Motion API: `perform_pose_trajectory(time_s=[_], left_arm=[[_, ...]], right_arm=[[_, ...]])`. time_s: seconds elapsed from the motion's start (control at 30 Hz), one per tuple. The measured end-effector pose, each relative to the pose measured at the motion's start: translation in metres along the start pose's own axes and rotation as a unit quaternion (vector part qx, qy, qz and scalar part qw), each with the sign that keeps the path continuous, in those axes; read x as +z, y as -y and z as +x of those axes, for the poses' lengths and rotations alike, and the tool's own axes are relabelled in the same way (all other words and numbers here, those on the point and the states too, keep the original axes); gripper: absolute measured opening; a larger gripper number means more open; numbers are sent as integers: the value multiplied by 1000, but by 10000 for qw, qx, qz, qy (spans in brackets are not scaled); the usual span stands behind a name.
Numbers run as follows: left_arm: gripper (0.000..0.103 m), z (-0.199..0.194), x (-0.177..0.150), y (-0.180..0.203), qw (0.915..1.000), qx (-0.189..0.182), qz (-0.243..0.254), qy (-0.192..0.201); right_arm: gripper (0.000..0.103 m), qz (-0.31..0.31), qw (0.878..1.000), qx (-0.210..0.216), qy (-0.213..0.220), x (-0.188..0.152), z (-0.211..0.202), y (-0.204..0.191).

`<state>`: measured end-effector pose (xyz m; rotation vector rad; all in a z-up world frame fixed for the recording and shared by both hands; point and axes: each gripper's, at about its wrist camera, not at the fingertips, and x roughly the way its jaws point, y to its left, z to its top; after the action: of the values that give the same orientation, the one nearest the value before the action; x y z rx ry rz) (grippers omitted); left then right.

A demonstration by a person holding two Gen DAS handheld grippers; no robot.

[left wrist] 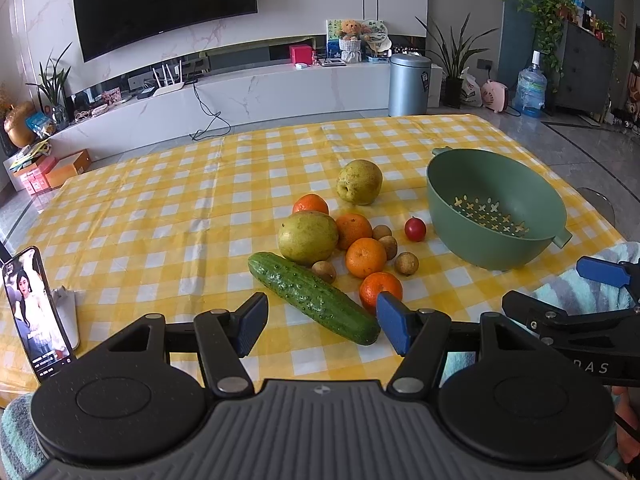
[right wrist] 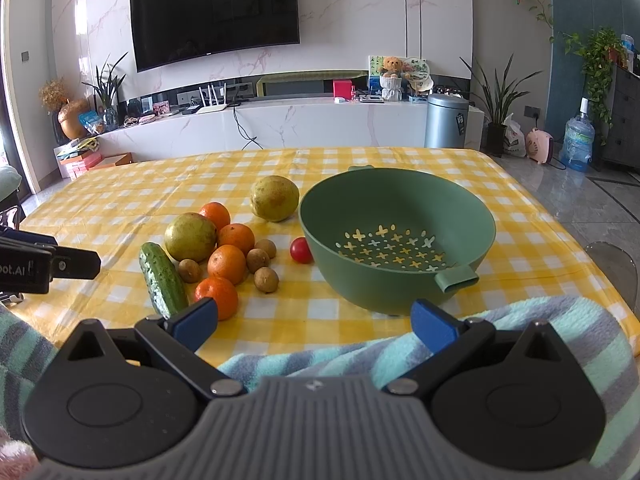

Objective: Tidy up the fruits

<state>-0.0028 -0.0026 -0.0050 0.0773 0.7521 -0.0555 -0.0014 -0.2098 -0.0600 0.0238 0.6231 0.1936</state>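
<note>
Fruit heap ready to scatter at the first grab

Tongs on the left stand wide and empty above the near end of a cucumber. Right tongs, also wide and empty, hover over a striped towel at the worktop edge. Oranges, two pears, small brown longans and a red tomato crowd together beside an empty green colander. Nudging one round fruit would likely roll its neighbours; the colander could tip or slide.

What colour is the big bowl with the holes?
The bowl is green. It shows best in the right wrist view.
</note>
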Motion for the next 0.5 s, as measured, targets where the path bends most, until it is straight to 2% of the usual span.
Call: perform_pose_trajectory(time_s=[0.3,0.5], left_arm=[[74,2,7,-6,9998,-203,9,-19],[65,18,15,-16,9983,-467,-225,-275]], right_arm=[[99,14,9997,141,-178,2,7,-1],[98,3,9987,418,-301,6,18,-9]])
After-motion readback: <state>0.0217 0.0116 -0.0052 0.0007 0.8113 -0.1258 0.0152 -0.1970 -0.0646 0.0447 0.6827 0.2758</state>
